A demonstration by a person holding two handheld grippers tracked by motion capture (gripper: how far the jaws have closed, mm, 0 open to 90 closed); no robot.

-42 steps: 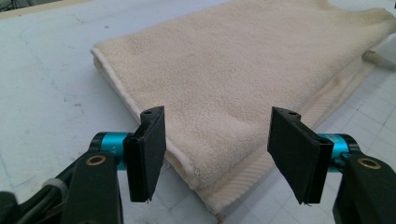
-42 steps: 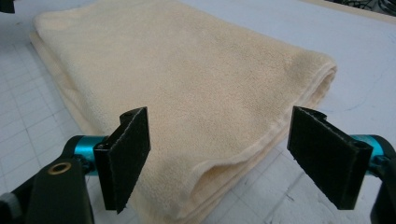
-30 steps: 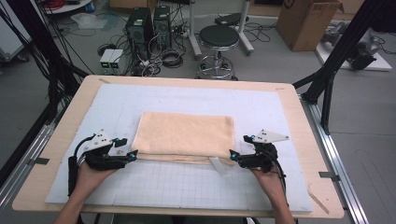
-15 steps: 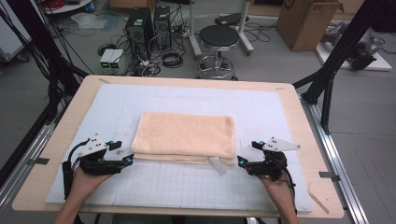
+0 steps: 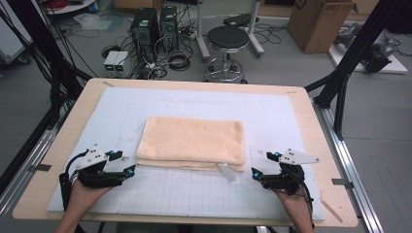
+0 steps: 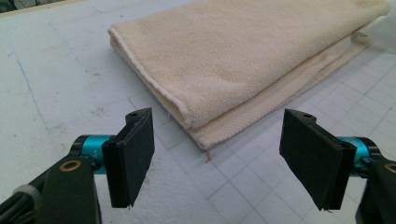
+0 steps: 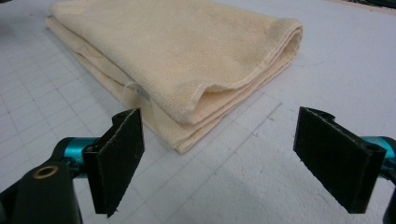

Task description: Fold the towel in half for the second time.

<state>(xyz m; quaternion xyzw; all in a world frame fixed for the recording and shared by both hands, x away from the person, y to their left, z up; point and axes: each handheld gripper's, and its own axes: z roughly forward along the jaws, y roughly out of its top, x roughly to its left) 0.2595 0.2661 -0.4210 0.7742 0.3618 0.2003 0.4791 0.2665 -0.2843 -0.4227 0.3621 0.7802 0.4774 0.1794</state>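
Folded beige terry towel (image 5: 192,143), soft, rectangular, frame centre. My left gripper (image 5: 127,171) and right gripper (image 5: 256,174) flank lower corners, jaws wide, empty; left just been opening.

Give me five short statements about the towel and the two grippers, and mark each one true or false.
1. The towel lies folded on the mat. True.
2. The left gripper is shut on the towel's corner. False: its jaws stand open, apart from the towel.
3. The right gripper has open jaws with nothing between them. True.
4. The towel is blue. False: it is pale orange.
5. A white label sticks out at the towel's near edge. True.
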